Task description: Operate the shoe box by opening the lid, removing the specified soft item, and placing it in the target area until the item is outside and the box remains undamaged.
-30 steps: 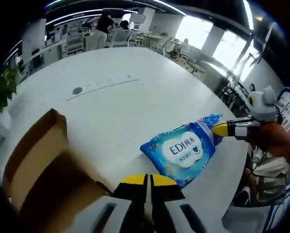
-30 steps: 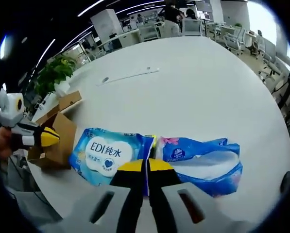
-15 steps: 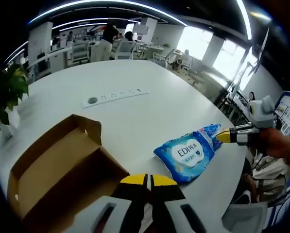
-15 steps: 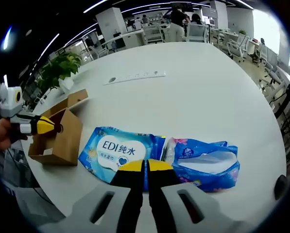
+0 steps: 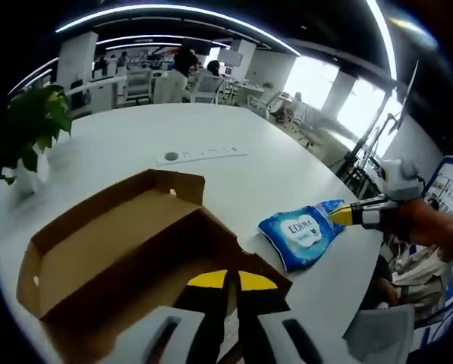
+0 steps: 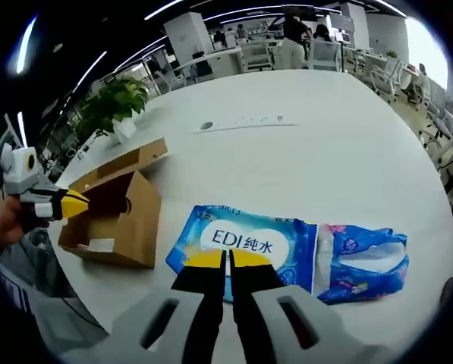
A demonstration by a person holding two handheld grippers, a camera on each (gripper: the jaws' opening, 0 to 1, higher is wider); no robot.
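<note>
A potted plant point(image 6: 112, 106) and a power strip point(image 6: 241, 122) sit beyond the open cardboard box point(image 6: 116, 216). On the smooth white counter point(image 6: 325, 144), the glossy blue wipes pack point(image 6: 245, 243) touches a crinkled tissue pack point(image 6: 363, 262). Both hand-held grippers, left point(image 5: 231, 280) and right point(image 6: 227, 259), have jaws together, empty.

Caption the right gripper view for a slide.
Shut right gripper over EDI wet wipes pack, tissue pack beside it, open cardboard box left.

You have bare bench point(image 6: 340, 144) toward its far edge. The open box point(image 6: 116, 212) and two packets point(image 6: 245, 243) crowd the near edge.
</note>
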